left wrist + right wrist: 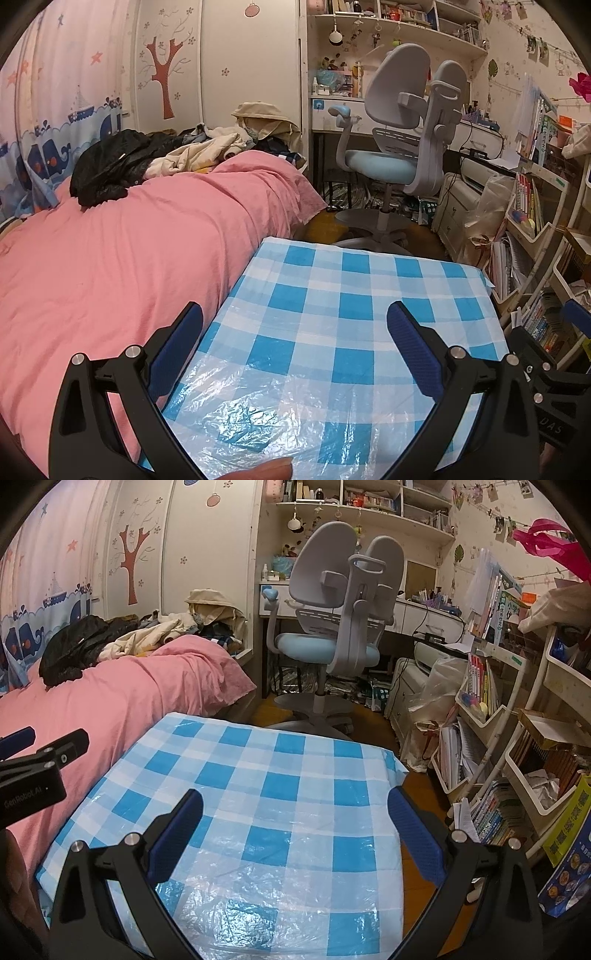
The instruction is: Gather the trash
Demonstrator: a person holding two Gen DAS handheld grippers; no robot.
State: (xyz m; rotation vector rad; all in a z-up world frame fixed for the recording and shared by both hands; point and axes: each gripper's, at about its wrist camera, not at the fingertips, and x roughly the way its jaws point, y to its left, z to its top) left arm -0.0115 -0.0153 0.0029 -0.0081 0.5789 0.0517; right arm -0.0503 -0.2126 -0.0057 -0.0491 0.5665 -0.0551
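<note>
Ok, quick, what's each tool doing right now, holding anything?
Left tool: open, nothing between its fingers, over the blue checked tablecloth.
Right tool: open, empty, over the same cloth.

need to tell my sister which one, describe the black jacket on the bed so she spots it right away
Start at the pink bed and look toward its far end by the whale curtain. The black jacket lies crumpled there, dark and shiny beside the cream clothes.

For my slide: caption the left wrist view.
Open left gripper above a blue checked tablecloth beside a pink bed.
</note>
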